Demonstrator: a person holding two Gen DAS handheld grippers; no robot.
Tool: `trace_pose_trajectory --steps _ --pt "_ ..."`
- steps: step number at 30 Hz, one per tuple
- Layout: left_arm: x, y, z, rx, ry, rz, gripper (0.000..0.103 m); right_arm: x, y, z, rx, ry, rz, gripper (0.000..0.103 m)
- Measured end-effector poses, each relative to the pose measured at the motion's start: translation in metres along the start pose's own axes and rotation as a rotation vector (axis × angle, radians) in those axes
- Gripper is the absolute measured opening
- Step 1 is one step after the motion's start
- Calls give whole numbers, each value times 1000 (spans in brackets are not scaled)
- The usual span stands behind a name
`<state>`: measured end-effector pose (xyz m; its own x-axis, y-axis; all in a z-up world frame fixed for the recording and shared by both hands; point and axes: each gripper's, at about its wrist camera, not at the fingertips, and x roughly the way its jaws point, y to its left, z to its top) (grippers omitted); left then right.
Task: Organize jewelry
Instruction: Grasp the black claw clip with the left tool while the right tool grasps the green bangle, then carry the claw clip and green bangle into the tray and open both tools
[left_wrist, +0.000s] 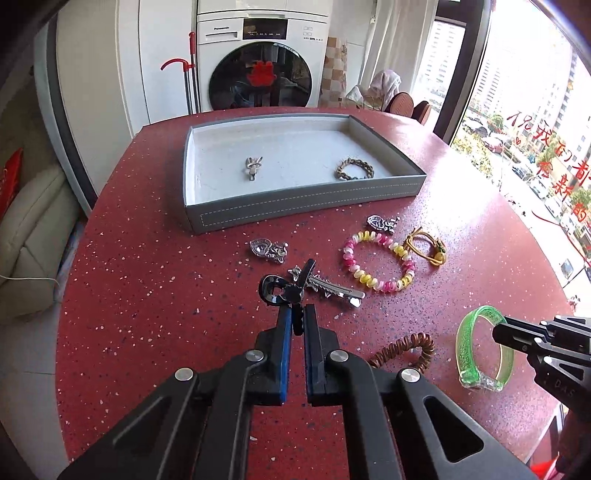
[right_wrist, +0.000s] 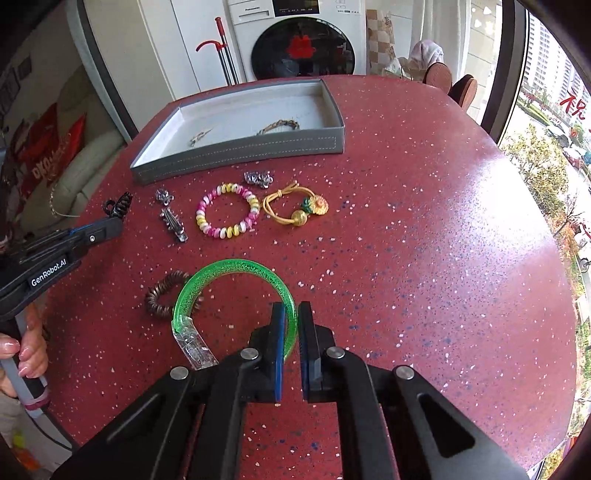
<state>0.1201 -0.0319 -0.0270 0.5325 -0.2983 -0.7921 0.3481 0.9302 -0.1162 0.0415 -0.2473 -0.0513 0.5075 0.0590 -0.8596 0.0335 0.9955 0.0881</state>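
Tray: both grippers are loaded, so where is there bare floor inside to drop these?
The tray is mostly bare: the left end beside the silver charm, the gap between charm and braided bracelet, and the far strip along the back wall. The table in front of the tray is crowded with jewelry.

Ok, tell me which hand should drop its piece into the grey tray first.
Left, probably. The left gripper is shut on the black hair claw and sits nearer the grey tray. The right gripper, shut on the green bangle, is farther back.
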Motion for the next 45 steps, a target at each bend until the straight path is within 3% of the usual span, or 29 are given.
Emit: trace_pose_trajectory --steps 11,18,25,35,45 --pt "-4 4 66 17 -66 33 24 3 -6 92 25 -61 56 8" --pt "31 13 125 -28 -73 76 24 40 -8 163 76 -67 84 8" --pt "82 20 164 -30 -47 131 24 93 -9 212 95 -40 64 7" --pt "147 30 179 -17 24 203 24 152 -14 244 108 -2 18 8" --pt "170 28 181 28 37 265 24 173 -13 248 93 28 -25 8"
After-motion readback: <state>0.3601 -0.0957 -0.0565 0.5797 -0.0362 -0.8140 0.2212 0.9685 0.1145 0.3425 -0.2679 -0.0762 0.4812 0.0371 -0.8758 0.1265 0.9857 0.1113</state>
